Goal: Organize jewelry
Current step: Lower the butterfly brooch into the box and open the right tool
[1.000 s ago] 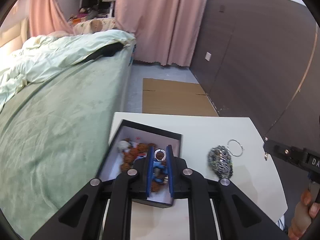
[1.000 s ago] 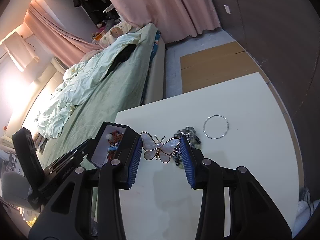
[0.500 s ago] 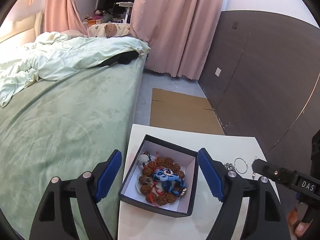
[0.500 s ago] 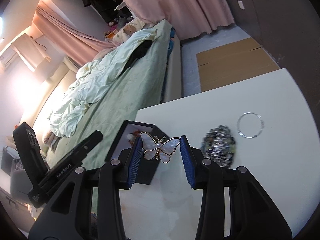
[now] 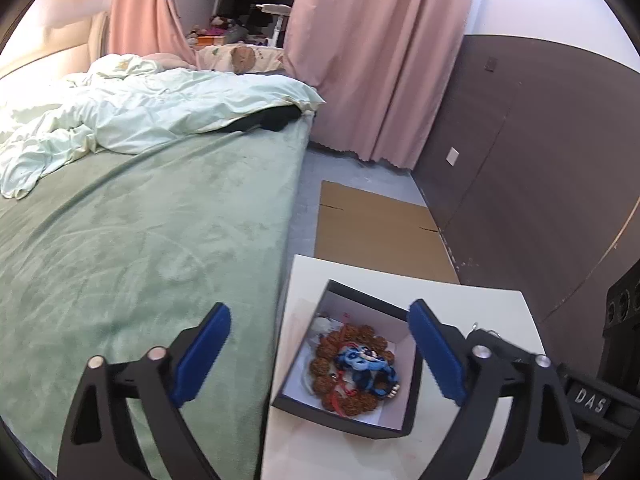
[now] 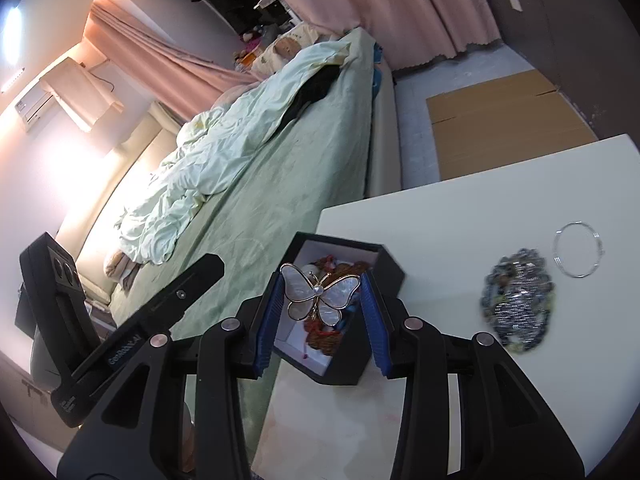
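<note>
A black jewelry box (image 5: 362, 420) with a white lining sits at the left edge of a white table (image 5: 472, 296). Inside lie a brown bead bracelet (image 5: 354, 400) and a blue charm (image 5: 366, 366). My left gripper (image 5: 320, 360) is open wide and empty, raised above the box. My right gripper (image 6: 320, 304) is shut on a pearly butterfly brooch (image 6: 318, 294) and holds it above the box (image 6: 384, 264). A dark beaded bracelet pile (image 6: 518, 304) and a thin silver ring (image 6: 578, 249) lie on the table (image 6: 440, 220) to the right.
A green bed (image 5: 140, 240) with a pale duvet lies close along the table's left edge. Flat cardboard (image 5: 376, 228) lies on the floor beyond the table. A dark wall panel (image 5: 520, 160) stands on the right, pink curtains behind.
My left gripper let go of the blue charm in the box, opened wide and rose back. My right gripper carried the butterfly brooch leftward from over the table to above the box.
</note>
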Demonstrator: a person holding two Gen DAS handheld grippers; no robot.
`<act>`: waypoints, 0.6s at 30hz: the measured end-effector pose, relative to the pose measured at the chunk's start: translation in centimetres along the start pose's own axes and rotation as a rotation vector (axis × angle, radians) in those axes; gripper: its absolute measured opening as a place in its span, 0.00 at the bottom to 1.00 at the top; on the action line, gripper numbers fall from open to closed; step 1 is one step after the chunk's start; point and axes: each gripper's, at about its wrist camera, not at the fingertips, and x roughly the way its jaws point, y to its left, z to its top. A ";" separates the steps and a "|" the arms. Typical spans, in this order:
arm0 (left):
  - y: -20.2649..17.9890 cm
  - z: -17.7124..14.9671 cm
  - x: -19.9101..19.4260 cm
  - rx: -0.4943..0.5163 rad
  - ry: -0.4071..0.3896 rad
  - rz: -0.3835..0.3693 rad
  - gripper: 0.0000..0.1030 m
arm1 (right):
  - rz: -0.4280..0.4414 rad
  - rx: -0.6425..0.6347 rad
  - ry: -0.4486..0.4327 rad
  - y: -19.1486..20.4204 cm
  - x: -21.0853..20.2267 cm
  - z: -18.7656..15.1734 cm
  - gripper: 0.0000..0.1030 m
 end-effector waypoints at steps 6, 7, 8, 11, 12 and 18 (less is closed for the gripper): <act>1.2 0.3 -0.5 -0.024 -0.022 0.030 0.92 | 0.039 -0.012 0.033 1.3 2.0 -0.5 0.39; 1.4 0.3 -0.6 -0.030 -0.024 0.033 0.92 | 0.046 -0.016 0.038 1.5 2.2 -0.6 0.39; 1.5 0.3 -0.7 -0.035 -0.024 0.036 0.92 | 0.051 -0.021 0.043 1.8 2.5 -0.8 0.39; 1.9 0.3 -0.8 -0.052 -0.021 0.033 0.92 | 0.037 -0.064 0.038 2.7 2.9 -0.9 0.42; 2.0 0.3 -0.9 -0.055 -0.020 0.033 0.92 | 0.032 -0.081 0.038 3.0 2.8 -1.0 0.51; 2.3 0.4 -1.2 -0.078 -0.022 0.024 0.92 | -0.006 -0.054 0.025 1.7 1.7 -1.0 0.77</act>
